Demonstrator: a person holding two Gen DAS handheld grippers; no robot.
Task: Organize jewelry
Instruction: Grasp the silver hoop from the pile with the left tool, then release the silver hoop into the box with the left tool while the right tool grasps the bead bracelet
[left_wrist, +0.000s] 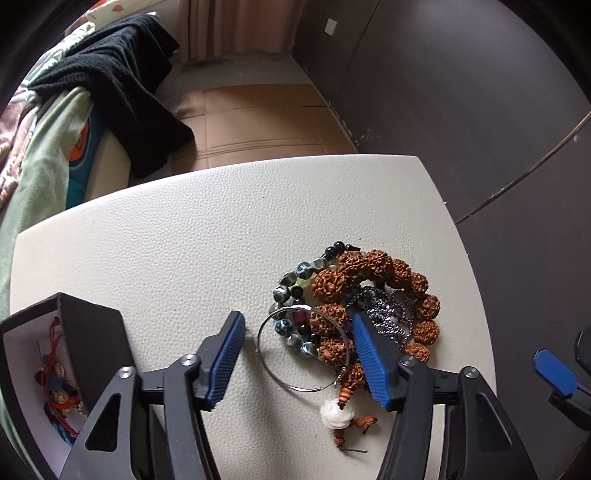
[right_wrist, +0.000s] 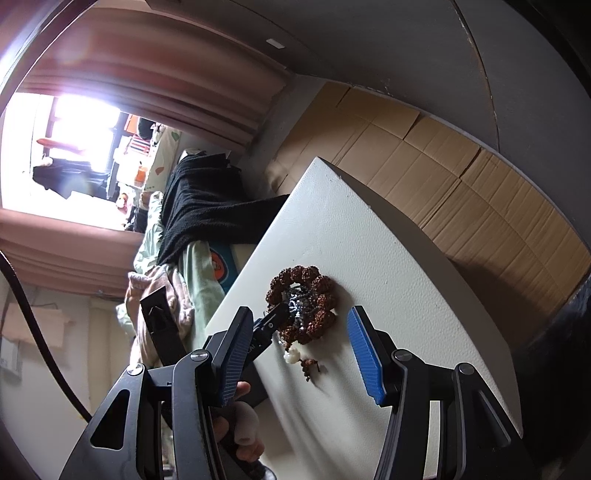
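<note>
Left tongs (left_wrist: 297, 356) spread wide over the jewelry pile, nothing pinched. One blue pad (left_wrist: 226, 356) sits just left of the thin silver bangle (left_wrist: 295, 354); the other pad lies over the grey chain (left_wrist: 388, 314) and the inner edge of the brown seed-bead bracelet (left_wrist: 373, 288). I read this as a straddle, so that closing takes the bangle and whatever lies inside it.

Right tongs (right_wrist: 295, 350) also spread, empty. They hover off to the side, tilted, looking across the white table (left_wrist: 166, 229) at the same pile. In that view the left tool's dark tip reaches into the brown ring (right_wrist: 306, 302). Right is likely parked clear so the two tools do not collide.

Pile sits right of the table's centre: seed bracelet as outer ring, chain heaped in its middle, a blue-grey glass bead strand (left_wrist: 295, 295) tucked against its left side under the bangle. A white carved flower bead (left_wrist: 338, 411) on an orange tassel trails toward me.

Open black box (left_wrist: 92, 332) stands at the near left corner, white-lined. Red and blue cord pieces (left_wrist: 55, 384) already lie inside, so I judge sorting is underway with most still out.

Concern: everything overlaps. A squeeze here may drag chain and beads along with the bangle. I cannot tell whether the chain is looped through the seed beads.
</note>
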